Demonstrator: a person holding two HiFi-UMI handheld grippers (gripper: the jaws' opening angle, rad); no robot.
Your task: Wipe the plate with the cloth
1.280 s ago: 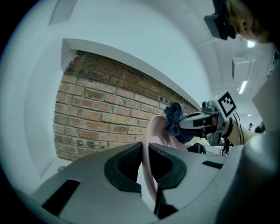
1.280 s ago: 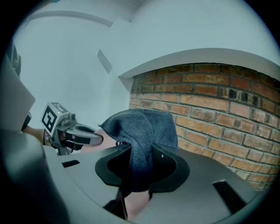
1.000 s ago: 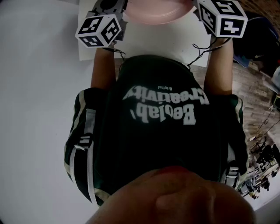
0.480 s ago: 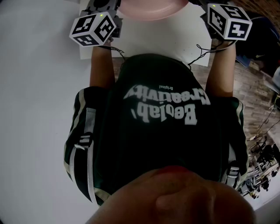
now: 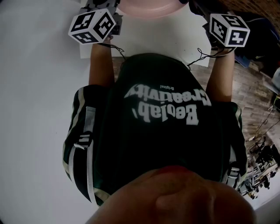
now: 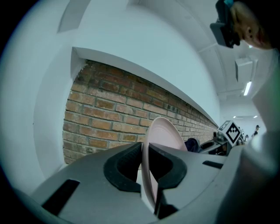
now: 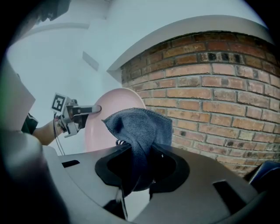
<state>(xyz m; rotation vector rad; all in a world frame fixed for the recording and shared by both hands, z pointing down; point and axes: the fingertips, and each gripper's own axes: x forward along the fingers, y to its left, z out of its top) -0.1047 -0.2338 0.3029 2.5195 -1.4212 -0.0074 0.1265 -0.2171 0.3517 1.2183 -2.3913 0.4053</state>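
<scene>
A pink plate [image 5: 151, 8] is held up in the air at the top of the head view, only its lower edge showing. My left gripper [image 6: 145, 173] is shut on the rim of the plate [image 6: 162, 140], which stands edge-on between the jaws. My right gripper [image 7: 142, 168] is shut on a dark blue-grey cloth [image 7: 141, 129] that bunches up above the jaws. In the right gripper view the plate [image 7: 107, 120] stands just behind the cloth, with the left gripper [image 7: 72, 116] clamped on its left rim. Whether cloth and plate touch I cannot tell.
A white table [image 5: 153, 37] lies below the hands. A red brick wall [image 7: 218, 96] stands behind the plate. The person's dark shirt [image 5: 162, 131] fills the middle of the head view. Cluttered gear [image 5: 262, 162] sits on the floor at right.
Both grippers have moved up and away from the body, the left cube further up-left, the right cube to the right. The plate has slid further out of the top of the head view.
</scene>
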